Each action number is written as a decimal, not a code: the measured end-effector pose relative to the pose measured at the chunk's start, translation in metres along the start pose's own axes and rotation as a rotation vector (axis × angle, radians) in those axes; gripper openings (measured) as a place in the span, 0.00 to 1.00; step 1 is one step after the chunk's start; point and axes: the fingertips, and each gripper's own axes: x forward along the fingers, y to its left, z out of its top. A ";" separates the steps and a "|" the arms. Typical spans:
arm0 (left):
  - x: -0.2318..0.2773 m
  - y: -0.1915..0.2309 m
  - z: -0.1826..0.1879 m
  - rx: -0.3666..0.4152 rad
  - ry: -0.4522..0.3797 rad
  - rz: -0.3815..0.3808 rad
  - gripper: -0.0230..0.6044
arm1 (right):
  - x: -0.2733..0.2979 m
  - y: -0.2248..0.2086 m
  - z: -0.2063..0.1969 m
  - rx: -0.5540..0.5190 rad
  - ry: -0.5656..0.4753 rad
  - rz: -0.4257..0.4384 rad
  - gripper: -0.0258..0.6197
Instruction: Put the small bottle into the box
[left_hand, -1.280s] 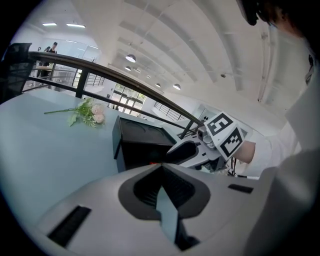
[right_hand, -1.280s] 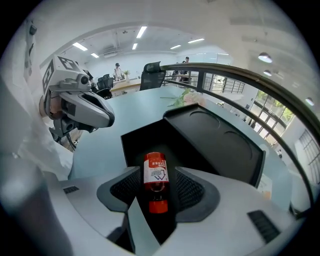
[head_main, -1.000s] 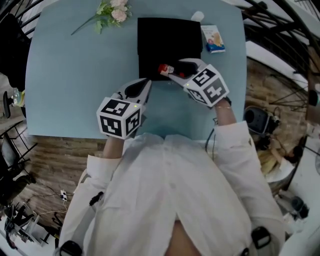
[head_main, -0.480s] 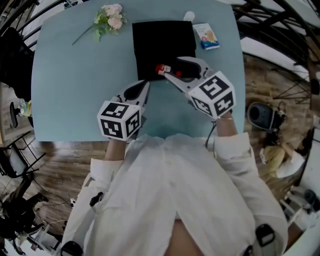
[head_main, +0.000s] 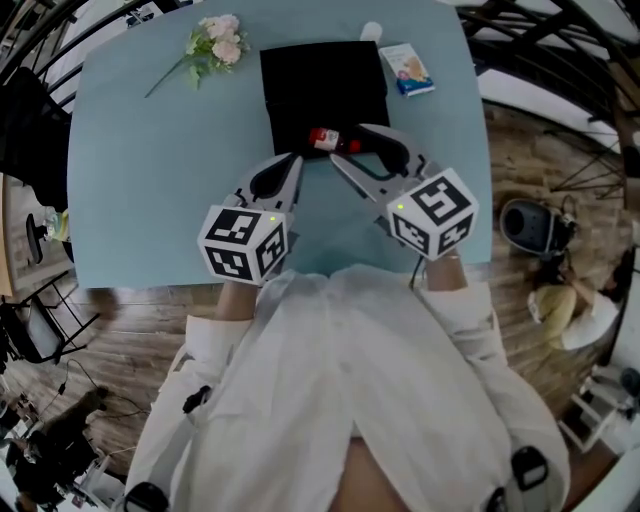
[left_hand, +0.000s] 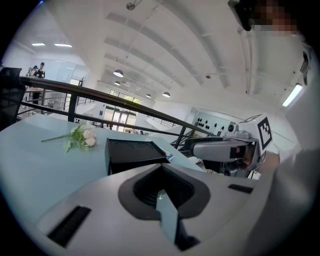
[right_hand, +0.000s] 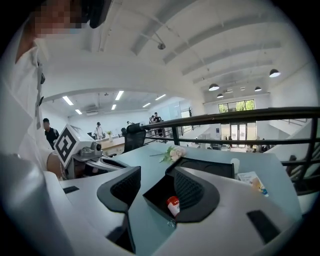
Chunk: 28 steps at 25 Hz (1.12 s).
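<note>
The small bottle (head_main: 321, 138), dark with a red and white end, lies on its side inside the open black box (head_main: 320, 80), close to the box's near wall. My right gripper (head_main: 349, 147) stands open just behind it, its jaws spread and holding nothing. In the right gripper view the bottle (right_hand: 173, 205) shows in the box (right_hand: 210, 167), partly behind the right jaw of that gripper (right_hand: 157, 181). My left gripper (head_main: 277, 177) is shut and empty over the table, left of the box's near corner. The left gripper view shows its jaws (left_hand: 163, 194) together, with the box (left_hand: 131, 151) ahead.
The box rests on a light blue table (head_main: 150, 150). A sprig of pale flowers (head_main: 214, 40) lies at the far left, a small printed packet (head_main: 406, 70) and a white object (head_main: 372, 30) at the far right. Railings and wooden floor surround the table.
The right gripper has opened and let go of the bottle, which now lies in the box; the gripper has drawn back slightly toward me. The left gripper has hardly moved.
</note>
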 end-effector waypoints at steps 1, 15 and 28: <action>0.001 -0.001 0.001 0.005 0.000 -0.002 0.04 | -0.001 0.002 0.000 0.011 -0.011 -0.005 0.36; 0.006 -0.017 -0.007 0.044 0.044 -0.062 0.04 | -0.012 0.012 -0.027 0.107 -0.011 -0.075 0.04; 0.009 -0.025 -0.027 0.043 0.107 -0.090 0.04 | -0.005 0.025 -0.049 0.155 0.038 -0.076 0.04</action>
